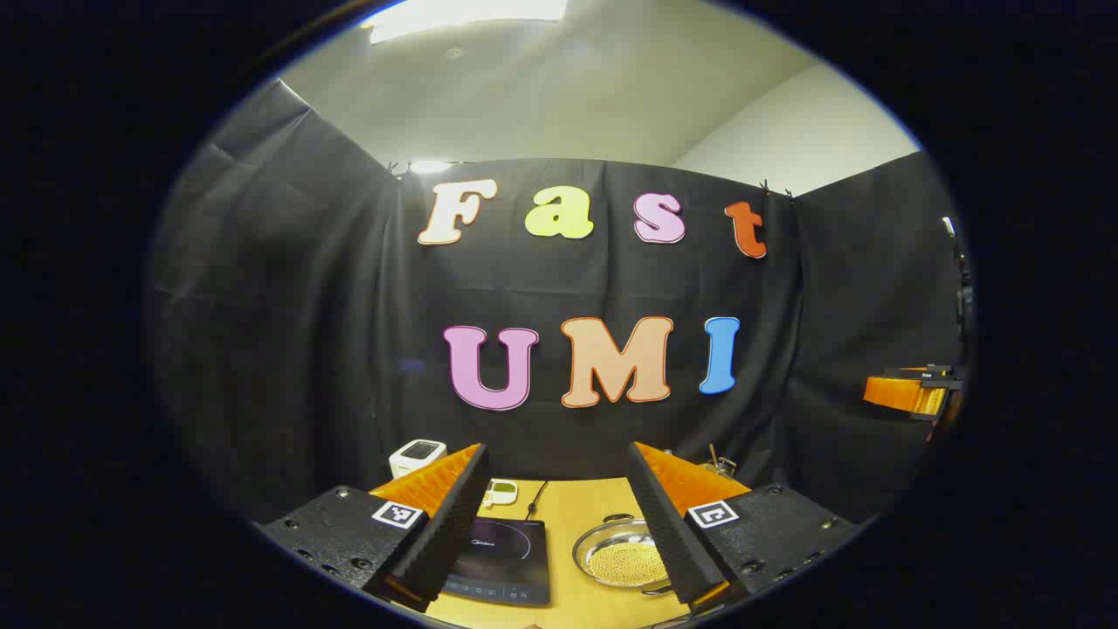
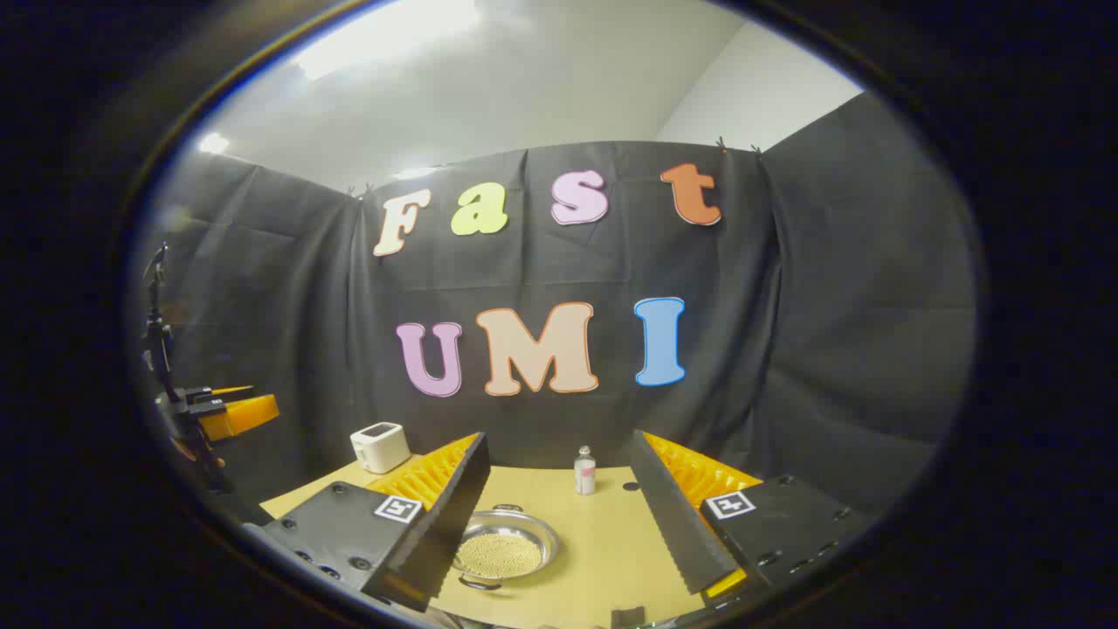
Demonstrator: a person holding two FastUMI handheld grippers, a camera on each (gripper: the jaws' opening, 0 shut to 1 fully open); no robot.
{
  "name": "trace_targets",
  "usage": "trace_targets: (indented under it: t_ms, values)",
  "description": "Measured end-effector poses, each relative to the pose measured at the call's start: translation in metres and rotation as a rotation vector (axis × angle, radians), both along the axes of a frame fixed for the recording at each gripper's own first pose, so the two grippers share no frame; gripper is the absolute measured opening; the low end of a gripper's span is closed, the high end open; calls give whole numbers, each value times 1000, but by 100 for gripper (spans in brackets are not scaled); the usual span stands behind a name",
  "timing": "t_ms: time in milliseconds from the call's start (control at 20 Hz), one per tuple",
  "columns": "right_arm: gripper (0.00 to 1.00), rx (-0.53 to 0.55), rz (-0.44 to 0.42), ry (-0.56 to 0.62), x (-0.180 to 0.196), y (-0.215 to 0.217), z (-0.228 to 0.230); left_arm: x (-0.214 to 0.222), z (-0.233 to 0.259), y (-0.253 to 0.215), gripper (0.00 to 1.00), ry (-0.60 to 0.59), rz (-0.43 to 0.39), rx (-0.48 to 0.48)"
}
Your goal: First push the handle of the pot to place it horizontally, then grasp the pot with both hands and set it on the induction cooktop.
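Note:
A shallow steel pot (image 1: 622, 556) filled with small yellowish beads sits on the wooden table, right of the black induction cooktop (image 1: 502, 562). Its small loop handles lie at the near and far rims. My left gripper (image 1: 559, 559) hangs open above the table, with the cooktop and pot showing between its fingers. In the right gripper view the same pot (image 2: 505, 549) lies low left of centre, partly behind the left finger. My right gripper (image 2: 559, 542) is open and holds nothing. The other gripper (image 2: 229, 412) shows far off at the left edge.
A white toaster (image 2: 380, 446) stands at the table's back left. A small bottle (image 2: 584, 471) stands near the back wall. A small white device (image 1: 500, 494) and a cable lie behind the cooktop. A dark stand (image 2: 162, 349) rises at the left edge.

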State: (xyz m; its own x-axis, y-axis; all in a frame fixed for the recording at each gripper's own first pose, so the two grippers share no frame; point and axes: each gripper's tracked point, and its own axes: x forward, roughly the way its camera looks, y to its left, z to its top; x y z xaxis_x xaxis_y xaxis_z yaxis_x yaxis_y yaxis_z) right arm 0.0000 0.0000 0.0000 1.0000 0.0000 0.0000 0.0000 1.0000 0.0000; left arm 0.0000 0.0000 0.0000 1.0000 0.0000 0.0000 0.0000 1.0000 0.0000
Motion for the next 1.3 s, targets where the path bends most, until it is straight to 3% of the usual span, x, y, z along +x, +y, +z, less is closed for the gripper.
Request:
trace_targets:
  t_ms: [50, 200, 350, 450, 500, 600, 650, 700, 750, 1300]
  values:
    - [100, 9, -2, 7, -1, -4, -1, 1, 0, -1, 94, 4, -5, 1]
    - [100, 34, -7, 31, 3, -15, -8, 6, 0, -4, 91, 11, 3, 7]
    - [96, 55, 23, 81, 5, -14, -23, 5, 0, -9, 94, 14, -3, 10]
    - [99, 59, 38, 100, 5, -15, -26, 5, 0, -8, 91, 15, 0, 18]
    - [92, 59, 36, 104, 5, -16, -26, 6, 1, -9, 91, 16, 1, 22]
    - [91, 57, 33, 105, 6, -18, -25, 6, 0, -10, 95, 21, -5, 34]
    - [91, 54, 31, 109, 4, -17, -25, 4, -1, -11, 91, 27, -9, 41]
    - [91, 49, 31, 107, 4, -16, -24, 3, -2, -11, 95, 32, -11, 45]
    - [92, 45, 30, 101, 4, -15, -21, 3, -2, -11, 91, 35, -11, 50]
    - [91, 49, 92, 130, 0, 12, -32, -1, -13, -2, 95, 53, -15, 28]
